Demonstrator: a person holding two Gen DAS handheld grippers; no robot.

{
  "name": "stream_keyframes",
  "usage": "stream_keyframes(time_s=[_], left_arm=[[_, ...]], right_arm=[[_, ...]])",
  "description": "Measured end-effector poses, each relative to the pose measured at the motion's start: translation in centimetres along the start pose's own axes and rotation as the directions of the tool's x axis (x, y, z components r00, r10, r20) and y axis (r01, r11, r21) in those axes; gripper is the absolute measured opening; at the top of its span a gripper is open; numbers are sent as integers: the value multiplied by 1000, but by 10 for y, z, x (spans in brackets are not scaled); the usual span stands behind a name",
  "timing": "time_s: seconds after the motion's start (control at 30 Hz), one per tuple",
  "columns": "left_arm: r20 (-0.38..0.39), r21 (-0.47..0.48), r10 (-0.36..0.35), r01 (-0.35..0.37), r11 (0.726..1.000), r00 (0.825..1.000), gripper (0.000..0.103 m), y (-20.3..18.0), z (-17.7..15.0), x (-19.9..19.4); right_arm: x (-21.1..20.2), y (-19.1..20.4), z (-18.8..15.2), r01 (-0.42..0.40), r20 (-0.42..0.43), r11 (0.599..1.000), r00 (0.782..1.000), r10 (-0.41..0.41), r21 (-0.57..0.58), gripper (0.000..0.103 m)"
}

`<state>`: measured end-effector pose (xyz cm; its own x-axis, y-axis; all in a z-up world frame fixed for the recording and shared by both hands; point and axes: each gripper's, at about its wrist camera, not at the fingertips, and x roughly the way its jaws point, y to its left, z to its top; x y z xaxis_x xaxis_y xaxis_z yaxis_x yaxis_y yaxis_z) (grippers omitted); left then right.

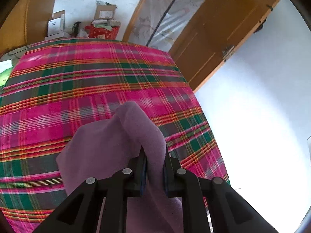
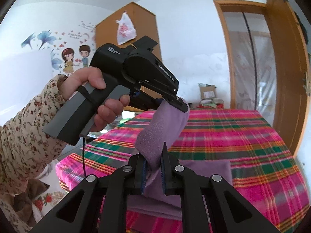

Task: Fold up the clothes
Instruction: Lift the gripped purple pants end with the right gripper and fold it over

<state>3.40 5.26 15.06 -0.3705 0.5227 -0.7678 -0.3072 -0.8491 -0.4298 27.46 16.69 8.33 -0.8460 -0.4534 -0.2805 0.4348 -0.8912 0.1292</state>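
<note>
A lilac fleece garment (image 1: 108,147) hangs above a bed covered with a pink, green and orange plaid sheet (image 1: 77,73). My left gripper (image 1: 154,155) is shut on a bunched fold of the garment, which drapes left and down over the black fingers. In the right wrist view my right gripper (image 2: 154,155) is shut on another part of the lilac garment (image 2: 161,134). The cloth stretches up from it to the left gripper (image 2: 177,103), held in a hand (image 2: 93,89) with a floral sleeve. More of the garment lies on the plaid sheet (image 2: 243,136) below.
Cardboard boxes (image 1: 105,13) and a red bag sit past the bed's far edge. A wooden door (image 1: 223,31) stands open on the right beside a doorway with a plastic curtain (image 2: 246,62). A wooden wardrobe (image 2: 134,29) with a hanging plastic bag stands by a wall with stickers.
</note>
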Motion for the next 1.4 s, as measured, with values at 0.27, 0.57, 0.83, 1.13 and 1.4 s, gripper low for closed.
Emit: stream_keyframes(time_s=[0.27, 0.57, 0.83, 1.13, 1.4], left_arm=[[-103, 13, 32, -31, 999, 994, 14, -16, 0, 59], [-179, 27, 54, -50, 998, 982, 14, -23, -1, 104], [-217, 23, 64, -61, 998, 974, 16, -24, 0, 128], [-226, 24, 67, -63, 998, 972, 18, -26, 1, 135], [-231, 18, 62, -60, 998, 971, 20, -27, 1, 138]], right_arm=[[-2, -32, -14, 64, -63, 995, 996, -59, 77, 12], [3, -62, -30, 135, -131, 981, 985, -116, 142, 12], [7, -77, -43, 172, -176, 970, 974, -142, 169, 12], [11, -86, -51, 188, -206, 965, 967, -149, 181, 12], [13, -89, -52, 188, -220, 963, 965, -144, 193, 12]])
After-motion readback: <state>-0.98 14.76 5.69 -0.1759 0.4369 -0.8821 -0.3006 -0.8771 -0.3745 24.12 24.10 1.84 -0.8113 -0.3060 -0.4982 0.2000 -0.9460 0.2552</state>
